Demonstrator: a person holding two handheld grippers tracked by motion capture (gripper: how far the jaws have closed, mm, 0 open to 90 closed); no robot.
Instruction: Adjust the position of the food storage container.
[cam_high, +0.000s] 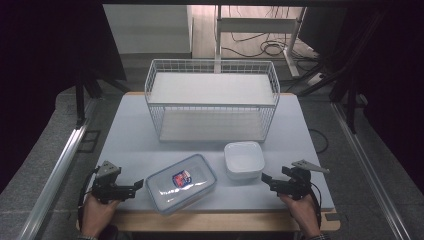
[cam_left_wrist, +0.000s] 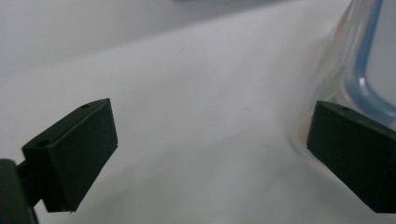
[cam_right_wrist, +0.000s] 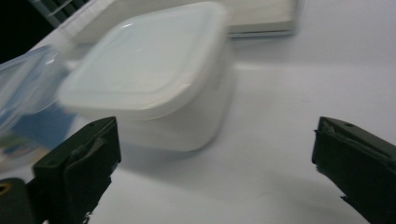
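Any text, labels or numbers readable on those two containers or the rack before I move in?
Sticker on the clear container's lid: red and blue, print too small and blurred to read.
White container: no markings seen.
Wire rack: no label or sign seen.
Nothing legible anywhere.

From my high view the table (cam_high: 130, 130) is evenly lit while the surroundings sink into near-black. My left gripper view is soft and washed out, the clear container (cam_left_wrist: 369, 70) blurred beside the jaw. In my right gripper view the white tub (cam_right_wrist: 149, 74) is smeared, casting a faint shadow.
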